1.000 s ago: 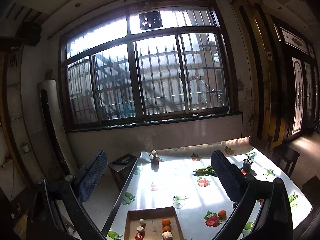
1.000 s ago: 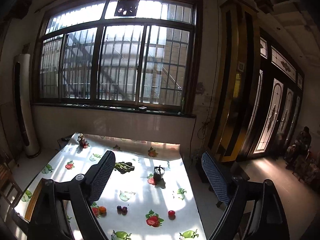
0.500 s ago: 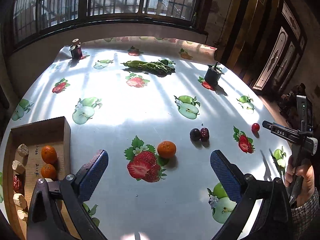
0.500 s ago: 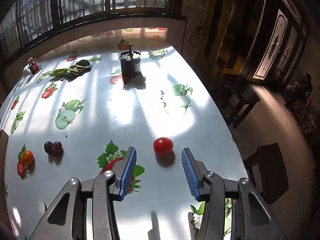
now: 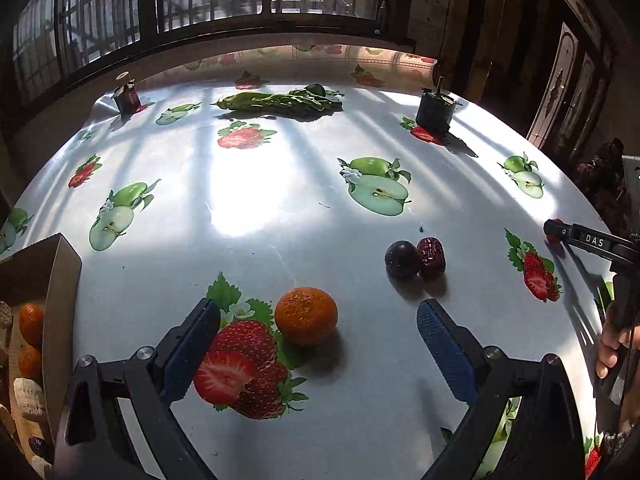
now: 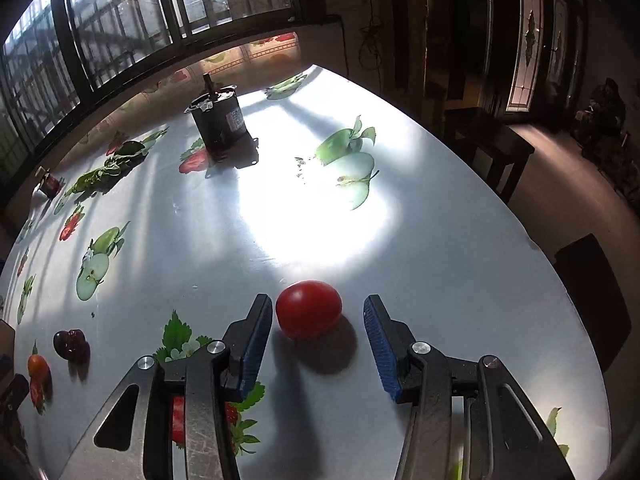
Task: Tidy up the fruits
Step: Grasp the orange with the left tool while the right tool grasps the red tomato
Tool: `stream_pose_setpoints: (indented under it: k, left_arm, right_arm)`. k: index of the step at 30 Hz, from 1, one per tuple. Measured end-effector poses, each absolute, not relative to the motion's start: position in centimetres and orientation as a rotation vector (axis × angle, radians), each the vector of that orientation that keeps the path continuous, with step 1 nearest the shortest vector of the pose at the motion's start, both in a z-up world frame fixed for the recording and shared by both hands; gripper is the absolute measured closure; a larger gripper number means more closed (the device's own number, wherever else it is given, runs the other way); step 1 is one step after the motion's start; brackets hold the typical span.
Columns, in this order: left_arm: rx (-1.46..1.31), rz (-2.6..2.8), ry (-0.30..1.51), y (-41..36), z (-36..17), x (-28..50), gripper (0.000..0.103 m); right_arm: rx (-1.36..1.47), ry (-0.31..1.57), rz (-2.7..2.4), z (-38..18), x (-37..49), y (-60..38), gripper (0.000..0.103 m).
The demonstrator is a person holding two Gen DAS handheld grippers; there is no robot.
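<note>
At the far left edge of the table stands an open brown cardboard box (image 5: 60,280), already holding small orange fruits and pale lumps. Just right of it, the left gripper (image 5: 318,334) hangs low over the glossy fruit-printed tablecloth (image 5: 248,184) with its jaws spread wide. A small round orange tangerine (image 5: 306,315) sits between the blue pads, touching neither and nearer the left one. Beyond the right pad lie a dark purple plum (image 5: 402,258) and a wrinkled red date (image 5: 431,253), touching each other.

Further right, the right gripper (image 6: 318,338) is also open, its jaws bracketing a smooth red cherry tomato (image 6: 309,309). The left pad is almost against the tomato; the right pad stands clear.

Hazards, as judged:
- Both fruits are round on a slick cloth. An off-centre closure would likely push the fruit sideways instead of clamping it.
- The tomato lies toward the table's right edge; a nudge could roll it off.
- Excess grip force may split the tomato's skin.
- Printed strawberries beside both fruits could mislead aiming.
</note>
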State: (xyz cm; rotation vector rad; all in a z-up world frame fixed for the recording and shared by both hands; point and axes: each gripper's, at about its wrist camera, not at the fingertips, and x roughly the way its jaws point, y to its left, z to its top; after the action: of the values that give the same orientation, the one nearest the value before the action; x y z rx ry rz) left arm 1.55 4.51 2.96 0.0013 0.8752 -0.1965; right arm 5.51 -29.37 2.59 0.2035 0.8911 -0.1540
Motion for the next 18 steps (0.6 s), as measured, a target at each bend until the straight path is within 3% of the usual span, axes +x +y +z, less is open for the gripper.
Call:
stream_pose_setpoints:
  k: [4, 7, 8, 10, 14, 18]
  left_arm:
    - [0.014, -0.225, 0.902, 4.5, 2.1, 1.8, 0.049]
    - [-0.054, -0.246, 0.918, 5.5, 1.6, 2.1, 0.054]
    - [-0.081, -0.254, 0.922, 5.9, 1.6, 2.2, 0.055]
    - [-0.123, -0.271, 0.918, 6.6, 1.6, 2.3, 0.057]
    - [-0.151, -0.284, 0.908, 6.8, 1.5, 2.3, 0.056]
    - [-0.135, -0.301, 0.905, 6.2, 1.5, 2.5, 0.041]
  right_arm:
    - [0.198, 0.888, -0.154, 2.4, 5.5, -29.1, 0.052]
    - [0.169, 0.888, -0.164, 2.4, 5.4, -28.5, 0.052]
    - [0.160, 0.887, -0.165, 2.3, 5.4, -28.3, 0.052]
    - [0.153, 0.886, -0.168, 2.3, 5.4, -28.1, 0.068]
    - [0.175, 0.880, -0.159, 2.3, 5.0, -28.3, 0.068]
    - [0.184, 0.878, -0.158, 2.3, 4.8, -28.3, 0.068]
